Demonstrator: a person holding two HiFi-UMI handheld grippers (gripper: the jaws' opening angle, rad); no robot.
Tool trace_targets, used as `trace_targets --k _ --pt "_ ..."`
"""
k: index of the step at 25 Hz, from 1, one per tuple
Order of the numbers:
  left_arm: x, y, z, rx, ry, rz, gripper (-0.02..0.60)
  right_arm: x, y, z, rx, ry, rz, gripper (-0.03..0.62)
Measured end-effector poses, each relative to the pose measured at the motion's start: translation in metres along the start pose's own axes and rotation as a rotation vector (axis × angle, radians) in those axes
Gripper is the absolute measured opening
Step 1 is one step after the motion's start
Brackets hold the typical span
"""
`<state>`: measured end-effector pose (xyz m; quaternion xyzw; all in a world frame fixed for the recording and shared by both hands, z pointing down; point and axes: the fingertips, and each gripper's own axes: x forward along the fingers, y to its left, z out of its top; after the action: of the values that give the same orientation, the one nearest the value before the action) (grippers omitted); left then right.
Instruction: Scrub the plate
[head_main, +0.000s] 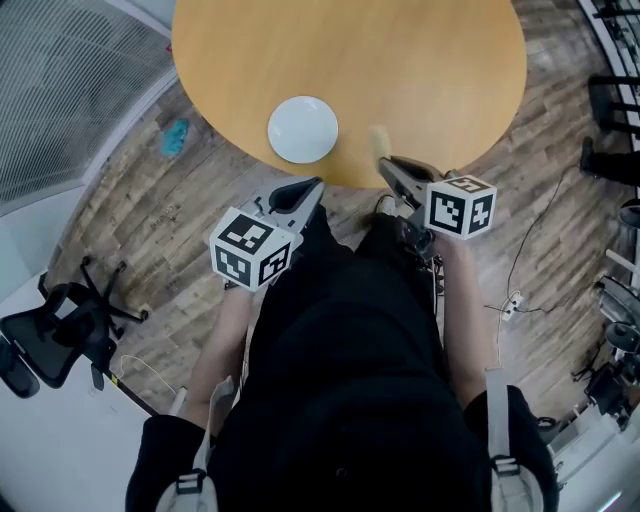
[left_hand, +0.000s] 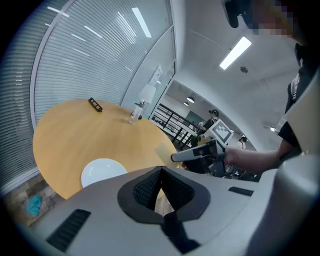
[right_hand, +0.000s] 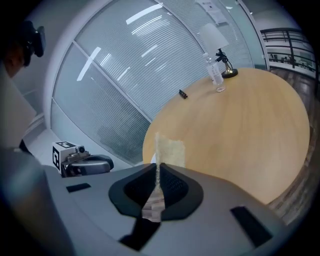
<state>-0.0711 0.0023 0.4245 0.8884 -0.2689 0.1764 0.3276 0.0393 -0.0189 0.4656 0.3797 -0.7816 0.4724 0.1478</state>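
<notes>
Plate (head_main: 303, 129): white and bare, flat on the round wooden surface (head_main: 420, 60), near its rim at about 7 o'clock in the head view. Neither gripper touches it.
Right gripper (head_main: 385, 162): clamped on a thin yellowish sponge (head_main: 379, 140) that sticks out past the jaw tips. It hovers over the rim, at 3 o'clock from the plate and apart from it.
Left gripper (head_main: 312, 185): jaws together with nothing between them. It sits off the rim, at 6 o'clock from the plate.
Step in hand: this looks like the approach, with scrubbing not yet begun.
Doing it well: swing the sponge toward 9 o'clock and lay its broad face, not its edge, onto the plate. The plate sits near the rim and would likely slide, so the left gripper should probably open and pin the plate's near lip first. Press lightly and keep strokes circular.
Writing: none is readable. The cubes (head_main: 250, 248) show only black-and-white square markers, and the bottle (right_hand: 215, 72) at the far side is too small to read.
</notes>
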Motion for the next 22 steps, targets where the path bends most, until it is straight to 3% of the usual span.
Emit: trace_targets --k 4,10,14,17,22 --pt "0.015 -0.022 0.005 0.002 -0.021 0.057 0.012 -0.038 -0.016 -0.008 -0.016 -0.027 0.035 0.031" --pt "0.067 -0.090 0.016 0.018 -0.059 0.064 0.012 -0.117 -0.058 -0.007 -0.063 -0.068 0.057 0.031" --pt "0.115 -0.164 0.032 0.072 -0.096 0.044 0.012 -0.190 -0.103 -0.010 -0.089 -0.117 0.068 0.031" --pt "0.133 -0.191 0.032 0.103 -0.101 0.054 0.012 -0.213 -0.116 -0.008 -0.115 -0.140 0.088 0.031" --pt "0.139 -0.218 0.018 0.036 -0.124 0.070 0.012 -0.231 -0.114 -0.013 -0.165 -0.134 0.132 0.031"
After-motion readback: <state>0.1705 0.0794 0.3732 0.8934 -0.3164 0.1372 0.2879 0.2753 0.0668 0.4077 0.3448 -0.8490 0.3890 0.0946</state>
